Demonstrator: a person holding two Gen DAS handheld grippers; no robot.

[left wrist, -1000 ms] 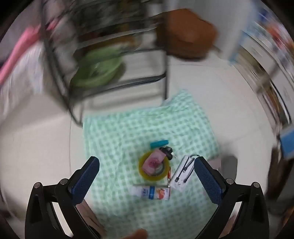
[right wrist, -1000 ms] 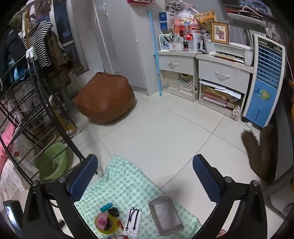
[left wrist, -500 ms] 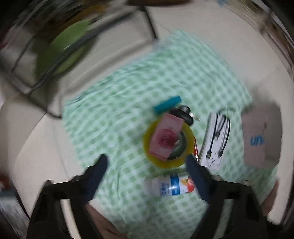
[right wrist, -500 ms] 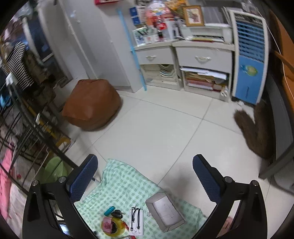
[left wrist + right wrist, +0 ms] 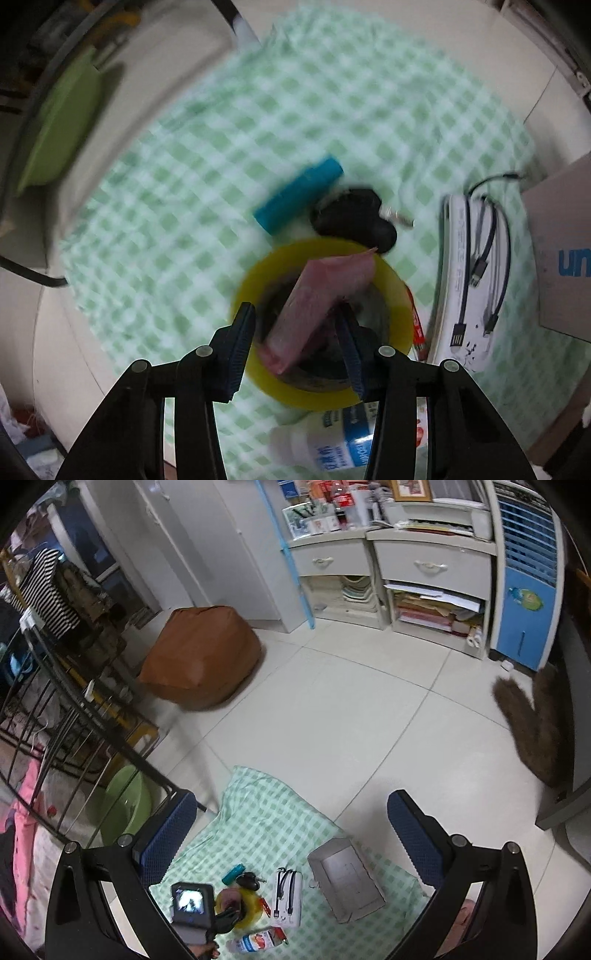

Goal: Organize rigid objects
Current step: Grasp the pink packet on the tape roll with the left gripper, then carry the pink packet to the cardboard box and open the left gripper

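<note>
Left gripper [image 5: 295, 339] is low over the tape roll [image 5: 321, 321], which lies on the checked cloth [image 5: 258, 110]. Its fingers are narrowed to either side of the pink packet [image 5: 317, 306] that rests tilted across the roll's hole; contact with the packet cannot be told, the view being blurred. Just beyond the roll: a black key fob [image 5: 354, 218] and a teal tube [image 5: 299, 194] beside it. Right of the roll: a white box with cables [image 5: 469, 280], then a grey carton [image 5: 561, 251]. Nearer the camera than the roll lies a small bottle [image 5: 332, 450]. Right gripper [image 5: 291, 834] hangs high above the cloth [image 5: 273, 819], fingers wide apart and holding nothing; the carton [image 5: 347, 882] lies open below it.
</note>
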